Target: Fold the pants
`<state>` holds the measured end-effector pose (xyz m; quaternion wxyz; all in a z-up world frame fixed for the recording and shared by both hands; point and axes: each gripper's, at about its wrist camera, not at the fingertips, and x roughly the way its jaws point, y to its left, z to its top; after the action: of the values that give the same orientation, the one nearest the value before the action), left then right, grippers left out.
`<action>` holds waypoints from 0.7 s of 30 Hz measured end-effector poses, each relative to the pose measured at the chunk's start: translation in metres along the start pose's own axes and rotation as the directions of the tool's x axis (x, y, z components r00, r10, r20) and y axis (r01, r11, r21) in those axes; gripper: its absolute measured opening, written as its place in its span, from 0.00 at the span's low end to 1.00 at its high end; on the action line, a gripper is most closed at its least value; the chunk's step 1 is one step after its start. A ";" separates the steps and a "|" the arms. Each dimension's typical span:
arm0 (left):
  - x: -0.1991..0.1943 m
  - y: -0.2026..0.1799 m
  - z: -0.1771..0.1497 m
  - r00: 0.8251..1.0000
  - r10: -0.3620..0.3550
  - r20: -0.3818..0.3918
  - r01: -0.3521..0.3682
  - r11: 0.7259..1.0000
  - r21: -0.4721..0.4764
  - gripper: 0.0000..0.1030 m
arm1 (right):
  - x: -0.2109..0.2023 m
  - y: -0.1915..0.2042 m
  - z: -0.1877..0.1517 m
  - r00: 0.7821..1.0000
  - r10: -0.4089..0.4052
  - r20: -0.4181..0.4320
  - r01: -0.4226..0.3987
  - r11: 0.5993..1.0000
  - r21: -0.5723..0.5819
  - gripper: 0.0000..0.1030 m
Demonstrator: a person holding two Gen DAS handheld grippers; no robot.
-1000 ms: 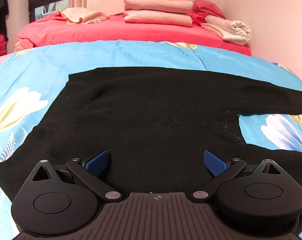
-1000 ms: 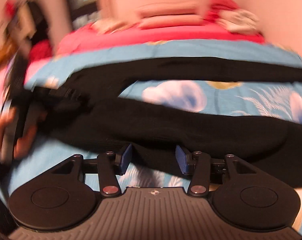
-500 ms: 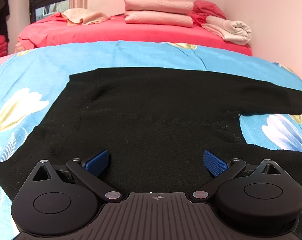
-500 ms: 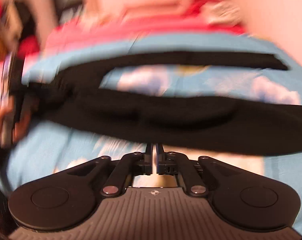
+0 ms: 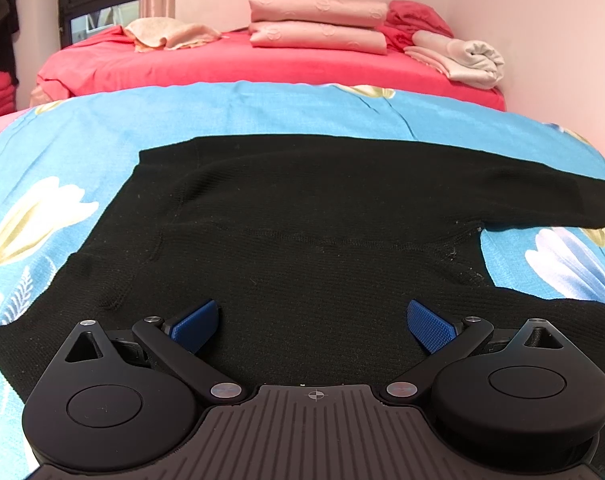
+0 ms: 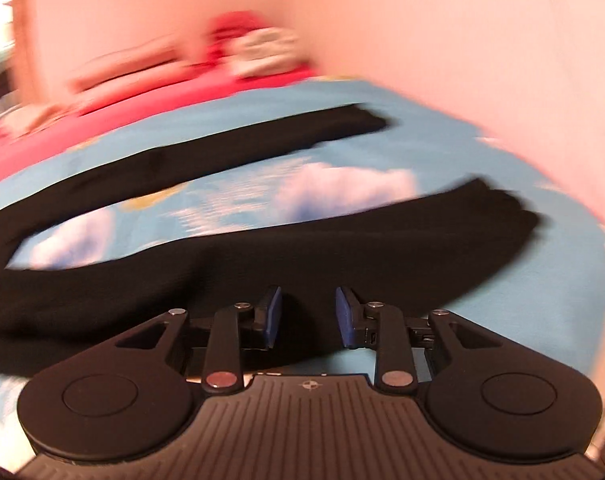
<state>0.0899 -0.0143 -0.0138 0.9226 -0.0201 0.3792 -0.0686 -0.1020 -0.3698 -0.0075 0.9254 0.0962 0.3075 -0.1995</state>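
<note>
Black knit pants point(image 5: 310, 216) lie spread flat on a blue floral bedspread point(image 5: 62, 152). In the left wrist view the waist and seat fill the middle, and two legs run off to the right. My left gripper point(image 5: 312, 322) is open and empty, low over the near edge of the waist area. In the blurred right wrist view both legs point(image 6: 222, 248) stretch across the bedspread point(image 6: 342, 192). My right gripper point(image 6: 308, 310) is partly open over the near leg, with nothing between its blue pads.
Beyond the bedspread lies a red sheet point(image 5: 222, 64) with folded pink pillows point(image 5: 318, 20), a beige towel point(image 5: 170, 34) and a rolled cream blanket point(image 5: 462, 56). A pink wall point(image 5: 542, 40) bounds the right side. A dark window point(image 5: 98, 4) is at the far left.
My right gripper went from shut to partly open and swung right along the near leg, toward the leg ends. The left gripper and the pants' waist have not moved.
</note>
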 end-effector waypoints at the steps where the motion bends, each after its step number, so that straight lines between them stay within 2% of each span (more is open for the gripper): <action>1: 0.000 0.000 0.000 1.000 0.001 0.000 -0.001 1.000 0.000 1.00 | -0.003 -0.006 0.000 1.000 -0.024 0.010 0.024 1.000 0.008 0.36; 2: 0.000 0.000 0.000 1.000 0.001 -0.002 -0.001 1.000 0.000 1.00 | -0.007 -0.012 -0.001 0.999 -0.037 0.025 0.037 0.999 0.020 0.39; 4: -0.001 0.001 0.002 1.000 0.004 -0.013 -0.004 1.000 -0.007 1.00 | -0.015 -0.025 -0.002 0.998 -0.042 0.042 0.039 0.997 0.071 0.51; 5: -0.005 0.001 0.003 0.999 0.012 -0.031 -0.013 1.000 -0.022 1.00 | -0.018 -0.032 -0.002 0.999 -0.027 0.042 0.022 0.995 0.099 0.51; 7: -0.024 0.004 0.003 0.999 -0.016 -0.050 0.013 0.998 -0.060 1.00 | -0.023 -0.042 -0.003 0.999 0.035 0.024 -0.039 0.987 0.153 0.52; 9: -0.052 0.012 -0.003 0.993 -0.108 -0.040 0.102 0.988 -0.114 1.00 | -0.023 -0.056 -0.005 0.992 0.123 0.000 -0.120 0.966 0.228 0.53; 10: -0.065 0.017 -0.006 0.990 -0.132 -0.045 0.124 0.982 -0.141 1.00 | -0.022 -0.062 -0.006 0.988 0.157 -0.007 -0.150 0.954 0.261 0.53; 13: -0.087 0.034 -0.016 0.986 -0.140 -0.090 0.116 0.967 -0.227 1.00 | -0.018 -0.077 -0.006 0.972 0.232 -0.025 -0.209 0.911 0.355 0.53; 15: -0.089 0.048 -0.024 0.977 -0.157 -0.144 0.109 0.949 -0.296 1.00 | -0.012 -0.082 -0.007 0.962 0.271 -0.035 -0.234 0.882 0.408 0.53; 17: -0.086 0.062 -0.032 0.966 -0.193 -0.174 0.116 0.919 -0.377 1.00 | -0.003 -0.086 -0.008 0.958 0.284 -0.042 -0.236 0.862 0.448 0.53; 21: -0.086 0.074 -0.036 0.960 -0.245 -0.135 0.158 0.874 -0.459 1.00 | 0.003 -0.084 -0.007 0.954 0.298 -0.018 -0.258 0.852 0.456 0.56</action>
<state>0.0120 0.0721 0.0141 0.8412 -0.2626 0.4661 -0.0781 -0.1396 -0.4445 -0.0190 0.8828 0.3590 0.2763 -0.1245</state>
